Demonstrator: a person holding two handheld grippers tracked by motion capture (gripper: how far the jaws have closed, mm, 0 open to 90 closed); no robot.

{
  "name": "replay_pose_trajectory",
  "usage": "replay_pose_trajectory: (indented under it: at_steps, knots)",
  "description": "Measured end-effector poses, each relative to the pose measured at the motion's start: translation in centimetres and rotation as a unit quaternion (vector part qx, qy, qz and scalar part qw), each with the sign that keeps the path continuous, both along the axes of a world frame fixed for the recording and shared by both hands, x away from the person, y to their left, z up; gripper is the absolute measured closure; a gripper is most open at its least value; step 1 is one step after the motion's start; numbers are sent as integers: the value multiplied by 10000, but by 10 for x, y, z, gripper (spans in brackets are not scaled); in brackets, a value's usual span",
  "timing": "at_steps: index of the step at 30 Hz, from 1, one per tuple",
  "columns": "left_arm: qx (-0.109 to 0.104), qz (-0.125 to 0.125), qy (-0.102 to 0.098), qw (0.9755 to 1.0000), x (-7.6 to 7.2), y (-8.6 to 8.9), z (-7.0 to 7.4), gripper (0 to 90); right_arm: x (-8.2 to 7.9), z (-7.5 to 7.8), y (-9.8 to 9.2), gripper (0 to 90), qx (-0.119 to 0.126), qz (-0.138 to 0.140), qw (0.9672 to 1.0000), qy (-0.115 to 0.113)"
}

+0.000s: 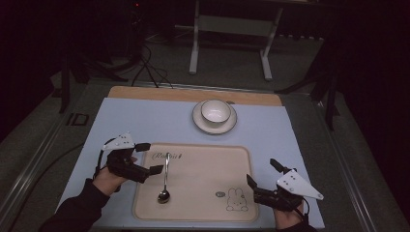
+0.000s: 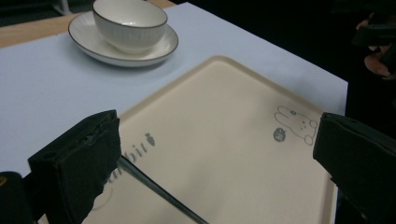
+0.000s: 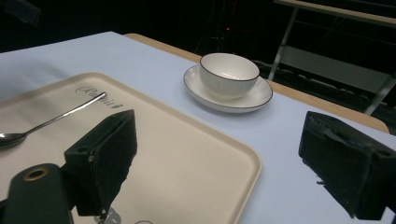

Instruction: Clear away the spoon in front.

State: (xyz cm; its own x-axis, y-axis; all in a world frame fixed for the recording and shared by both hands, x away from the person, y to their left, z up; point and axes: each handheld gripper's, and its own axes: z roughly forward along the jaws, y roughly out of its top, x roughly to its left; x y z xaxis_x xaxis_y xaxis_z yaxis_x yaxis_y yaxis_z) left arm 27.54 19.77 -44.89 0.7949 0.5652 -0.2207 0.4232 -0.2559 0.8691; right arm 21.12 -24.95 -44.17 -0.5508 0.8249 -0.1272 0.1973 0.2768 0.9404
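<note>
Right now I am keeping the beige tray (image 1: 203,186) flat on the surface, holding my left claw (image 1: 149,158) spread beside the spoon (image 1: 165,181) lying on it, ready to pinch the handle, my right claw (image 1: 263,171) waiting spread.

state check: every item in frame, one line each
spoon: lying flat on the tray, bowl end toward the person, not gripped
tray: flat on the blue mat
bowl: upright on the saucer, empty
saucer: on the mat beyond the tray
left gripper: open, beside the spoon handle
right gripper: open, holding nothing
</note>
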Motion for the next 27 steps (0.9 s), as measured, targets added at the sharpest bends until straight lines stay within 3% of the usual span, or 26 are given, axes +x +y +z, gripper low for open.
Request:
replay_pose_trajectory:
  at_steps: [4, 11, 14, 17, 20, 27]
  knots:
    - [-118, 12, -4, 9999, -6, 3, -6, 13, 0, 0, 0, 114, 14, 5, 10000, 12]
    - [-40, 100, -7, 9999, -15, 5, -17, 13, 1, -1, 0, 114, 6, 17, 10000, 33]
    - [-143, 147, 18, 9998, -15, 7, -22, 13, 1, -1, 0, 114, 15, 7, 10000, 32]
    - [-66, 197, -53, 9998, -15, 8, -25, 13, 1, -1, 0, 114, 9, 9, 10000, 36]
    - [-143, 240, -123, 9995, -15, 10, -26, 13, 1, -1, 0, 114, 12, 18, 10000, 34]
    - [-99, 237, -108, 9996, -13, 8, -31, 13, 2, -1, -2, 114, 42, 18, 10000, 53]
